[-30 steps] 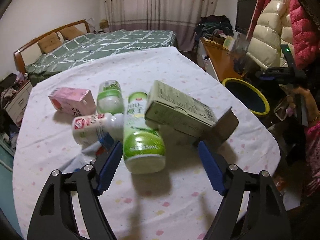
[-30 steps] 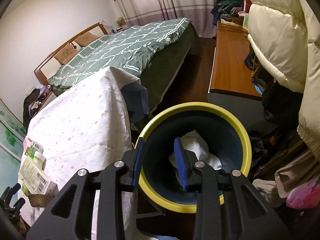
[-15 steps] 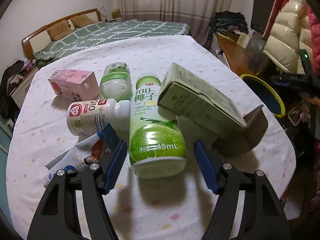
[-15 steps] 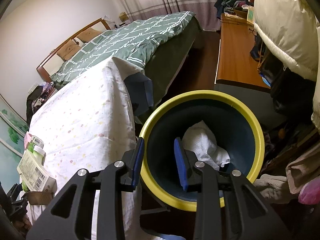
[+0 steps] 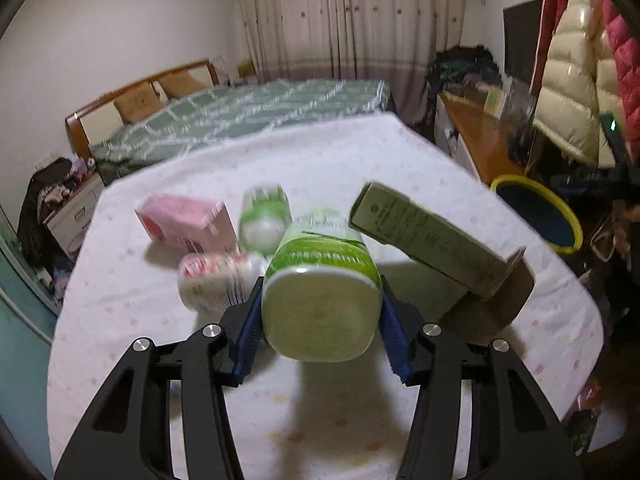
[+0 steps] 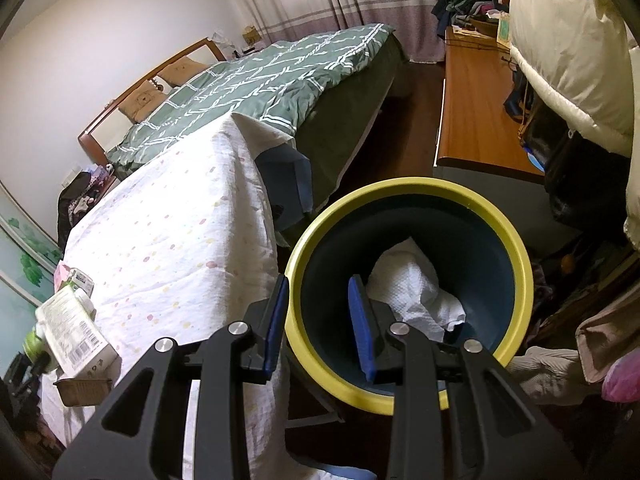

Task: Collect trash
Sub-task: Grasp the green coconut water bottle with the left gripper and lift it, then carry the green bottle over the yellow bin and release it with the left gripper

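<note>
Your left tool [image 5: 320, 312] has narrowed around the green bottle [image 5: 322, 280], jaws closing on it above the surface [image 5: 340, 420]. Your right tool [image 6: 318, 322] grips the bin [image 6: 404, 188] rim. Next, carry it binward.

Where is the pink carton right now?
Left wrist view, left side of the table: the pink carton lies beside the small green bottle, behind the white bottle.

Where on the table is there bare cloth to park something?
Free: the far half of the tablecloth toward the bed, and the near strip below the tongs. Crowded: the middle, where pink carton, red-white bottle, green bottle and olive box cluster.
</note>
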Available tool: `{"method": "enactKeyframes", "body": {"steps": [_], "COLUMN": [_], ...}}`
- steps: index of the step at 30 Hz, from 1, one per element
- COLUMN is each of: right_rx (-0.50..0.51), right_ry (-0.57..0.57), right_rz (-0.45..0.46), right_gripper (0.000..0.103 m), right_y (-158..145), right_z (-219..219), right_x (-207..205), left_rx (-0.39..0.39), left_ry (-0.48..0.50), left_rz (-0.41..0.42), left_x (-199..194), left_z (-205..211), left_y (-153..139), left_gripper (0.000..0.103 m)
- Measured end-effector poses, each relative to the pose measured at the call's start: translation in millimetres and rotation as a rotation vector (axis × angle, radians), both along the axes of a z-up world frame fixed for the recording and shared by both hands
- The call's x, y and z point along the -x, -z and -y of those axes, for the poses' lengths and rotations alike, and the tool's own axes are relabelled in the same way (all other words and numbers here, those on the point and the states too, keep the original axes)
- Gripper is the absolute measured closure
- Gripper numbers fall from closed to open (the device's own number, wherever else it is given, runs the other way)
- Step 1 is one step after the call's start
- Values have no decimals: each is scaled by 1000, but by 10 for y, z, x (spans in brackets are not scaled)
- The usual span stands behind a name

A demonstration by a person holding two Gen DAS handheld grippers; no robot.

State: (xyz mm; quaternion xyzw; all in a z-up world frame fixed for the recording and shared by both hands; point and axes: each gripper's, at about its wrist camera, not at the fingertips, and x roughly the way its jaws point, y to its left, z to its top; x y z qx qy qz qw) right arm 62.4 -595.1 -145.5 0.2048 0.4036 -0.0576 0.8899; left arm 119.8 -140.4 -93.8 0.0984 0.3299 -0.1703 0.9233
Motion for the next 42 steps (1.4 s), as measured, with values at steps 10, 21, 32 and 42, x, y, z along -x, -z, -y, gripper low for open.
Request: {"method": "enactKeyframes", "body": {"steps": [10,21,32,42], "right_rx": [-5,9,10,24], "right_ry": [-4,-5,-14,9], "right_rz": [6,19,52,66], "right_gripper": [73,73,73,73], "right_y": [-13,-5,-52,-86], "right_z": [-24,-100,-102,-50], "right_x": [43,191,306,487], "left_rx": [75,126,133,187], "left_ry": [2,-19,-4,205], "left_rz": [107,93,145,129], "left_x": [-222,-618,-588,-428], "left_z": [-80,0,95,720], "left_y": [-400,-538,-981,-1445], "left_gripper": [51,51,51,51]}}
